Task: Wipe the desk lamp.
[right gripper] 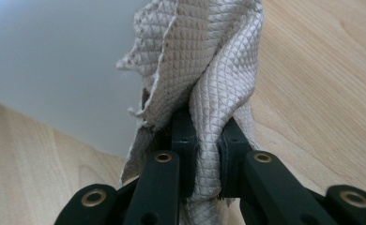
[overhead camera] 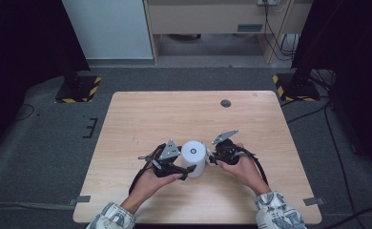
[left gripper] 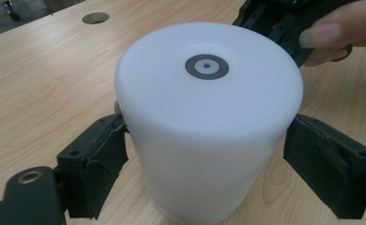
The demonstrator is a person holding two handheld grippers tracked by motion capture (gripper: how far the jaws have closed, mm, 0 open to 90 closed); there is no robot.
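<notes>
A white cylinder [overhead camera: 193, 155] with a small dark ring on its flat top stands upright on the wooden table [overhead camera: 150, 114], near the front middle. In the left gripper view the cylinder [left gripper: 209, 117] sits between the jaws of my left gripper [left gripper: 204, 150], whose pads press its two sides. My left gripper [overhead camera: 190, 169] reaches in from the cylinder's left. My right gripper [right gripper: 209, 154] is shut on a pale quilted cloth [right gripper: 209, 61], and the cloth lies against the cylinder's wall [right gripper: 54, 61]. From above, my right gripper [overhead camera: 211, 157] is at the cylinder's right side.
A round grommet hole [overhead camera: 225, 103] lies in the table top near the far edge. Black stands with yellow-striped bases [overhead camera: 79, 88] flank the table's far corners on the floor. Cables [overhead camera: 317, 109] run across the floor at the right.
</notes>
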